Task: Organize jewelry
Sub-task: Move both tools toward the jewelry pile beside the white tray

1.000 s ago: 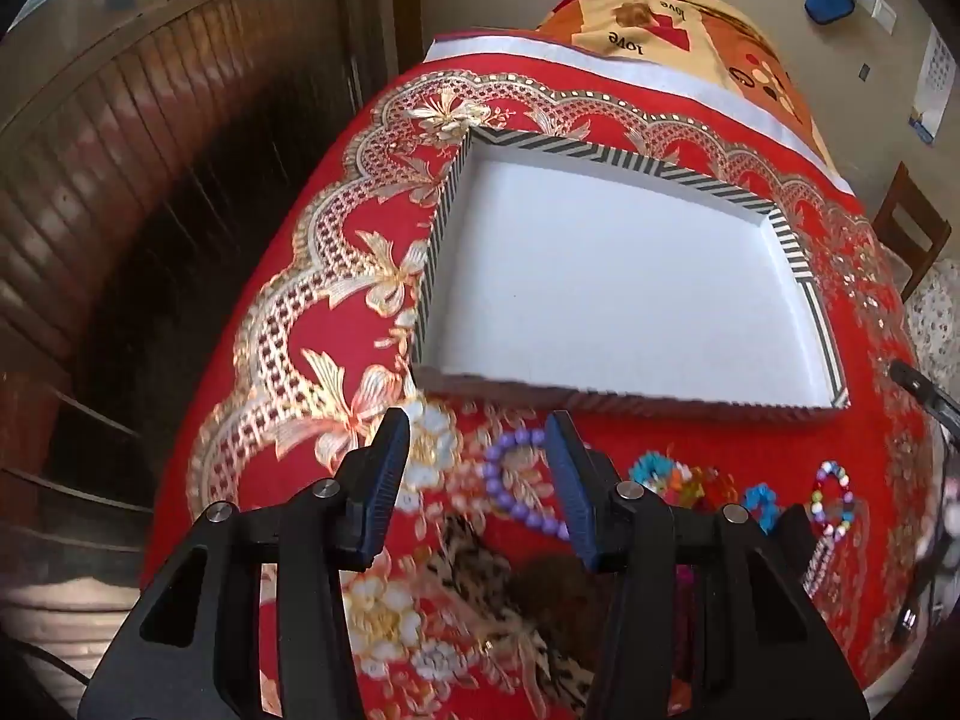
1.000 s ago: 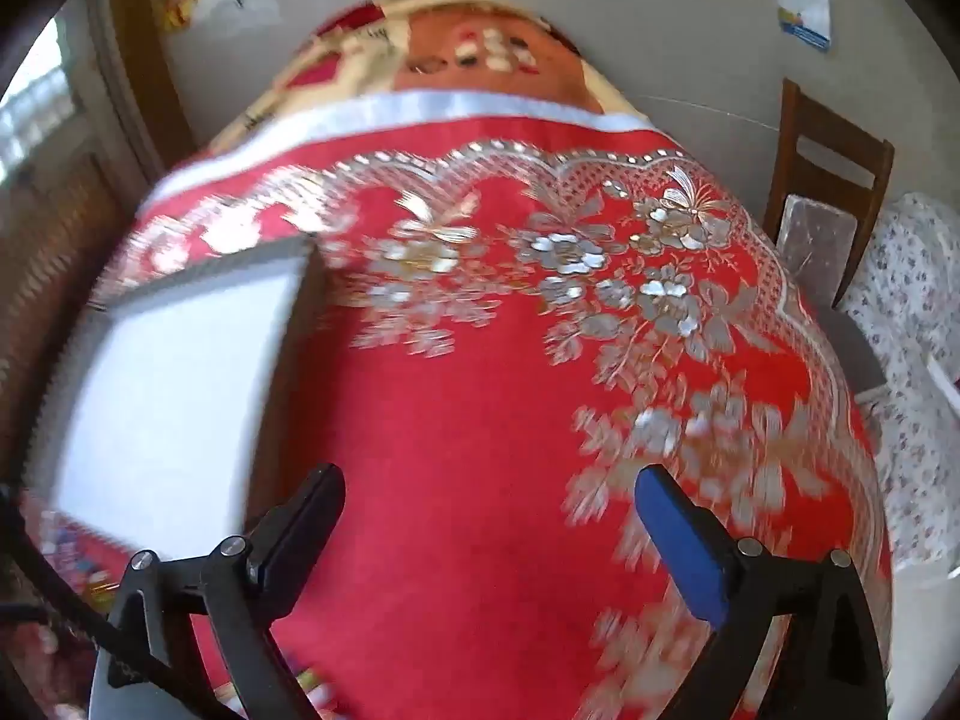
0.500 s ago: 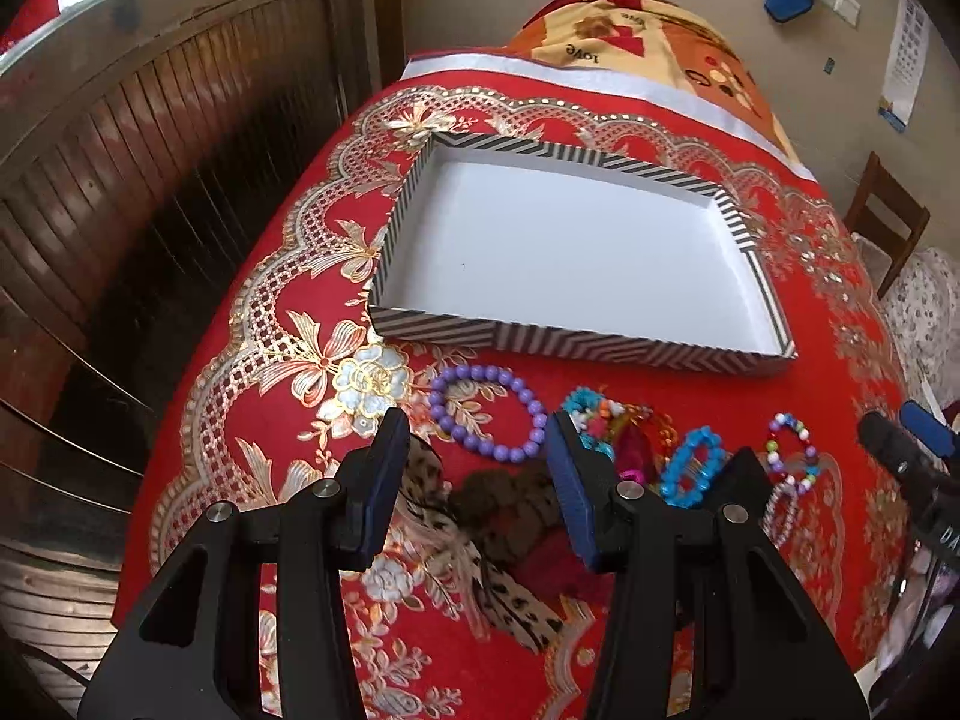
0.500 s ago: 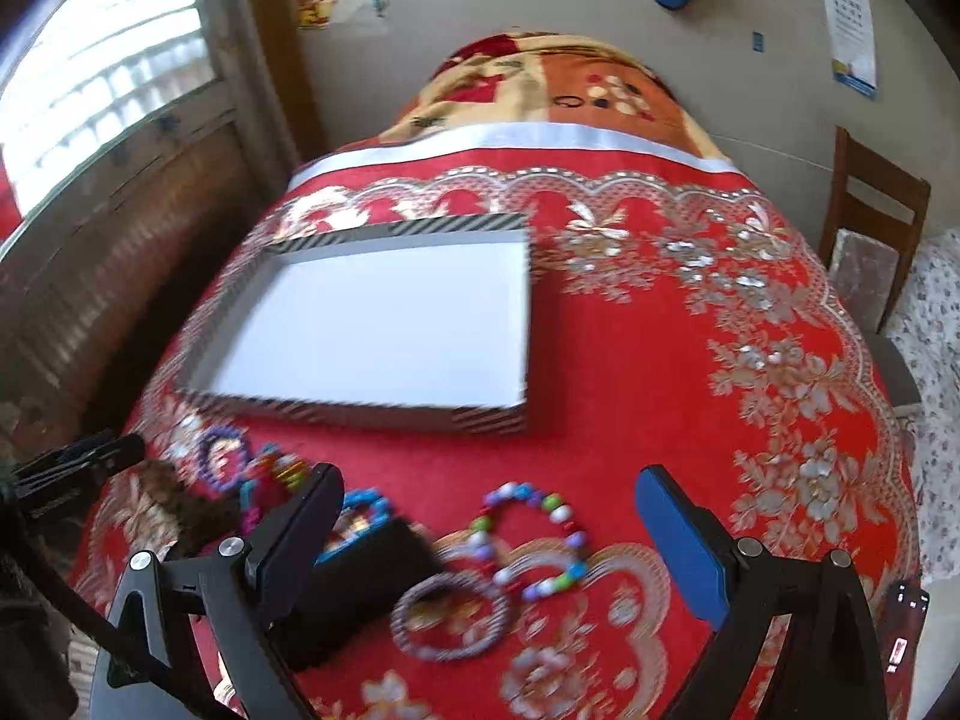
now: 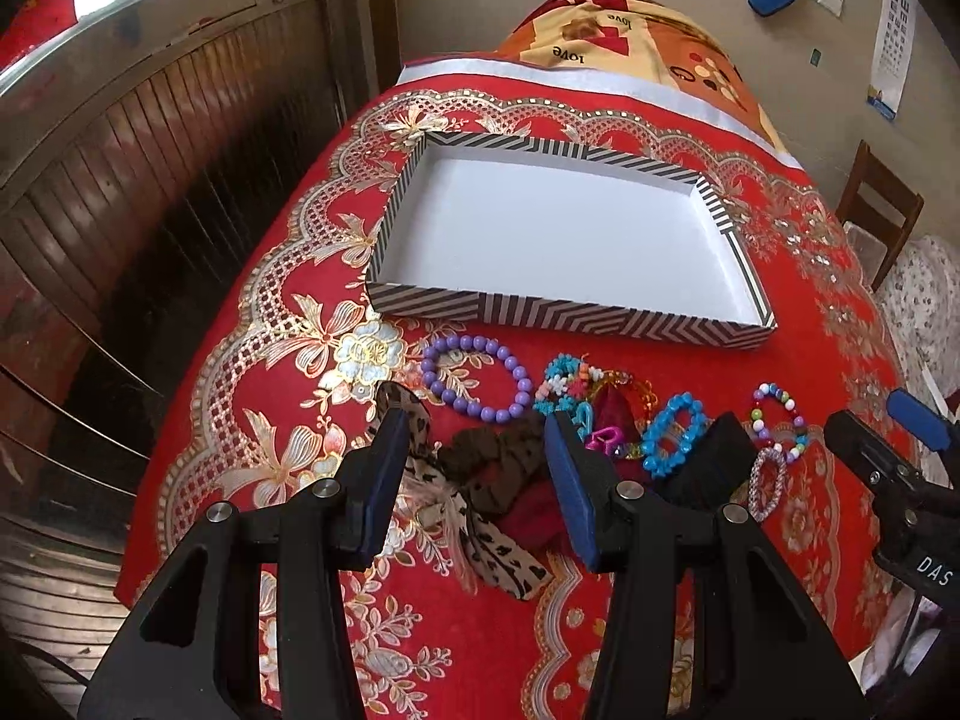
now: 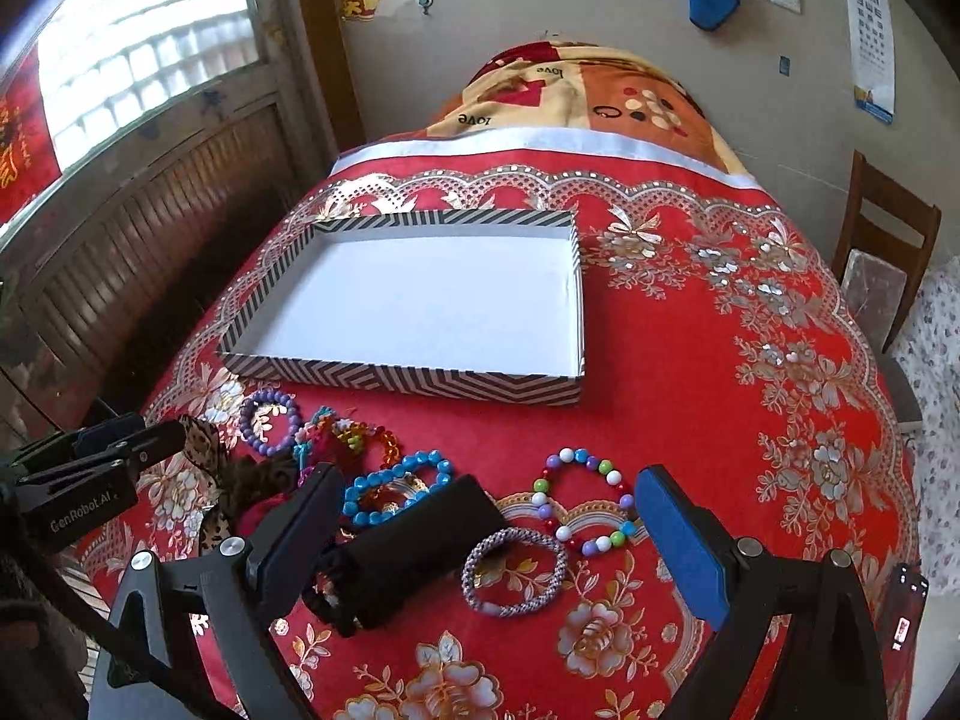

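The left gripper [image 5: 477, 450] hangs above the near edge of the table with its jaws apart and nothing between them. Just under and ahead of it lie a brown hair tie [image 5: 498, 462] and a leopard-print ribbon [image 5: 480, 534]. A little further ahead is the purple bead bracelet [image 5: 477, 378], and to its right a heap of small colourful pieces [image 5: 591, 396].

The right gripper [image 6: 480, 510] is also spread wide and holds nothing. Between its fingers lie a black pouch [image 6: 414, 552], a thin lilac bangle [image 6: 514, 570] and a multicolour bead bracelet [image 6: 585, 498]. The bangle touches the pouch. Left of the pouch is the blue bead bracelet [image 6: 396, 486].

The right view shows the pouch whole; in the left view only a part of it appears behind the right finger. The ribbon is clear only in the left view.

Beyond all the jewelry stands the striped tray [image 5: 606, 318], with a white inside and nothing in it. It sits straight ahead of the left gripper, and ahead and to the left of the right one. The red cloth [image 6: 690, 360] covers the table. Far off to the right a wooden chair [image 6: 882, 252] stands by the wall.
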Available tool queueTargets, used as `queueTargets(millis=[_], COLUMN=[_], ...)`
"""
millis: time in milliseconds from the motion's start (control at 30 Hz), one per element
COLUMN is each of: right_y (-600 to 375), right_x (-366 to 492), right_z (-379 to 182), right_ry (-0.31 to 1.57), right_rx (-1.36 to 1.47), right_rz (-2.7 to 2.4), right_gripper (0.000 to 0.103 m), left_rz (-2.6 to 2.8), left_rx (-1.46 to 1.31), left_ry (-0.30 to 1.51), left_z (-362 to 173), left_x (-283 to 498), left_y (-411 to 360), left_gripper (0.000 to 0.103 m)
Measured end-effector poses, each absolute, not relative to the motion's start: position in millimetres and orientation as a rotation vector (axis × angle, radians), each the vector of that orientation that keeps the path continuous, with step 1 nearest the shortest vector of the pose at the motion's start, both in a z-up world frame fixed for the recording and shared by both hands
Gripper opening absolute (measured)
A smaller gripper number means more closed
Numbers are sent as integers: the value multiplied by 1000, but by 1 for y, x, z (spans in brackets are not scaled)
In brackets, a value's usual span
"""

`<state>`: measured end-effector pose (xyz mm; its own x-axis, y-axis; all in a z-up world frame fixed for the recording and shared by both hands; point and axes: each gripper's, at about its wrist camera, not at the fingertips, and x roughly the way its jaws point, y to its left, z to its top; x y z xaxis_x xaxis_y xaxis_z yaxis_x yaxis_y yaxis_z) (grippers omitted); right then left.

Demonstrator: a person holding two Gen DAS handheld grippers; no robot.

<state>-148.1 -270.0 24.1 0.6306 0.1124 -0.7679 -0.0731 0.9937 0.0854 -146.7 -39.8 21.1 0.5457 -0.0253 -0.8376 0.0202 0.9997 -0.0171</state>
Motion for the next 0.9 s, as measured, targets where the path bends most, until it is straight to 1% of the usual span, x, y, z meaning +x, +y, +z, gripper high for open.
queueTargets(millis=[900], right_y=[-270], right_x=[-147], right_z=[25], right_ry=[908], right_rx=[30], right_rz=[123], right_gripper=[97], left_rz=[-19], left_rx=[0], left_ry=[977], left_z=[27], left_x=[-150], left_y=[-47], left_gripper=[47])
